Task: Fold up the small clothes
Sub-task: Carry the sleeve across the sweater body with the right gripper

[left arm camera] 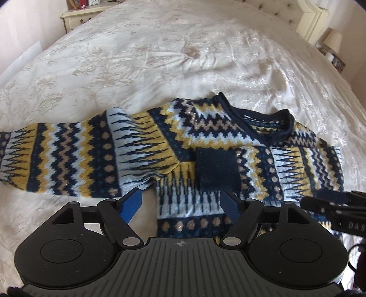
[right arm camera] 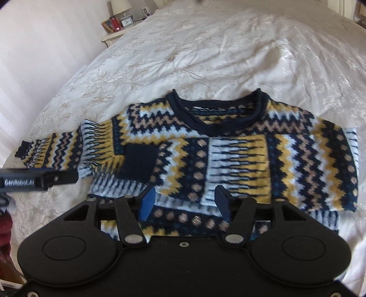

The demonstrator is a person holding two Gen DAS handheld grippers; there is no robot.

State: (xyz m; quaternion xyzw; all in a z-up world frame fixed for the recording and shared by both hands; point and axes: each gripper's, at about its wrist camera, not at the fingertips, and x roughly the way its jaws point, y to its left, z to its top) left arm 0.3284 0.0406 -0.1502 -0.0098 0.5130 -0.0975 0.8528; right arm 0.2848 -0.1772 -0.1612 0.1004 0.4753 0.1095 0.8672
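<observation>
A knitted sweater (left arm camera: 228,130) (right arm camera: 228,164) in navy, yellow, white and tan zigzags lies front up on the white bedspread (left arm camera: 160,57). One sleeve (left arm camera: 57,155) stretches out flat to the left. The other sleeve (right arm camera: 286,160) is folded across the chest, its navy cuff (left arm camera: 216,169) (right arm camera: 139,162) resting mid-chest. My left gripper (left arm camera: 180,203) hovers open over the sweater's lower left part, with nothing pinched. My right gripper (right arm camera: 185,201) stands open over the lower hem, its pads clear of the knit. Each gripper's body shows at the edge of the other view (left arm camera: 331,205) (right arm camera: 39,180).
The bedspread (right arm camera: 205,57) spreads wide beyond the collar. A cream nightstand (left arm camera: 80,16) (right arm camera: 114,34) with a clock (right arm camera: 127,21) and lamp stands at the far left corner. A headboard (left arm camera: 311,16) and another lamp (left arm camera: 332,40) are at the far right.
</observation>
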